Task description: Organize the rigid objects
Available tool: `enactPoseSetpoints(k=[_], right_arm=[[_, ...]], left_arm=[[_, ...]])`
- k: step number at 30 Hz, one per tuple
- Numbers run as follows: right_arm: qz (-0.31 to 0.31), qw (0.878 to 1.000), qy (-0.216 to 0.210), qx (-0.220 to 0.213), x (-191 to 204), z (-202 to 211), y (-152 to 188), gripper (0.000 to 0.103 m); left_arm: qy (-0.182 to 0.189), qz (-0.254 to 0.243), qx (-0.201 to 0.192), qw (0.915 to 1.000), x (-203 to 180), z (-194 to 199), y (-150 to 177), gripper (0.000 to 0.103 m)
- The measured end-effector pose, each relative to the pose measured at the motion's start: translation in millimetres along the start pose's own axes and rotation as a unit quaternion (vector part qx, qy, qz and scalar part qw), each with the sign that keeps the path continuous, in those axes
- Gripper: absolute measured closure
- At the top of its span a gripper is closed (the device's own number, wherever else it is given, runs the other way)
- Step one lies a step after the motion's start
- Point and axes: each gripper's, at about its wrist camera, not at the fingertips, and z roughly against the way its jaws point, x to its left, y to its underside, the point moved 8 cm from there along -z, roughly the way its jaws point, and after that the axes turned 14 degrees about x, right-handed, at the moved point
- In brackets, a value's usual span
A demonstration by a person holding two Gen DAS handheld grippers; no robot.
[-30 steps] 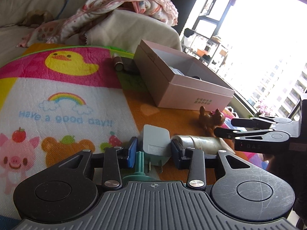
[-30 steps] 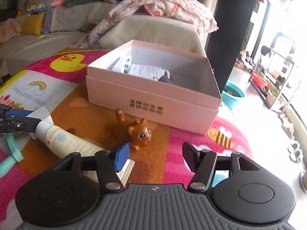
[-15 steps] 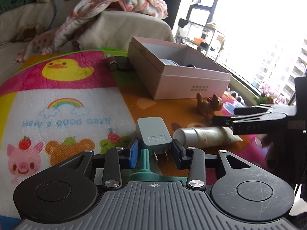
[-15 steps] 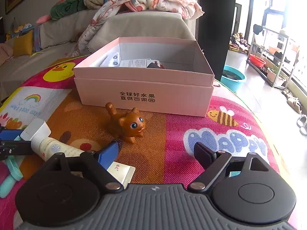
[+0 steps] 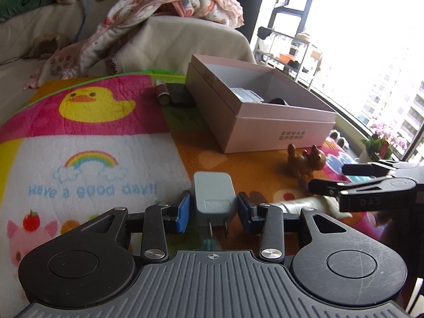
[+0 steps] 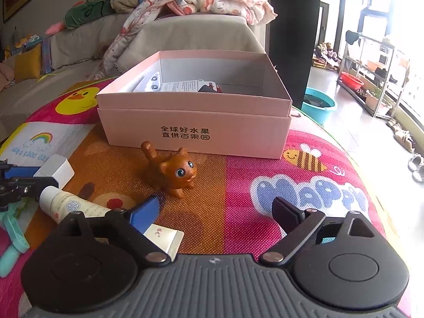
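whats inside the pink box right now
In the pink box, the right wrist view shows a white item with round buttons, a printed paper and a dark red-and-black object. The front wall hides the box floor and anything lower.

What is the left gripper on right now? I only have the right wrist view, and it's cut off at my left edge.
Observer: The left gripper straddles a grey plug charger, one finger on each side. I cannot tell if the pads touch it.
Operator: Which way do the prongs face?
Observer: Back toward the left camera, away from the pink box.
Operator: Anything hidden behind the box?
Observer: Yes. A brown cylindrical tube and a dark flat item lie on the play mat by the box's back left corner, as you see it.
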Motion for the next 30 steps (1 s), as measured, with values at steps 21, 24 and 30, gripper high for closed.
enactPoseSetpoints(k=[21,24,30], right_arm=[[0.007,0.999,-0.023,0.028,2.5,-6.1,-0.6,0.0],[0.01,0.999,-0.022,0.024,3.4,-5.5,0.4,0.0],[0.021,0.999,-0.028,0.028,9.4,0.7,2.1,0.001]], left_arm=[[-0.002,-0.002,-0.012,0.9999,-0.7,-6.1,-2.0,0.062],[0.002,0.003,-0.015,0.9999,0.6,-5.8,-1.6,0.062],[-0.004,0.0,-0.017,0.9999,-0.6,-6.3,-2.0,0.062]])
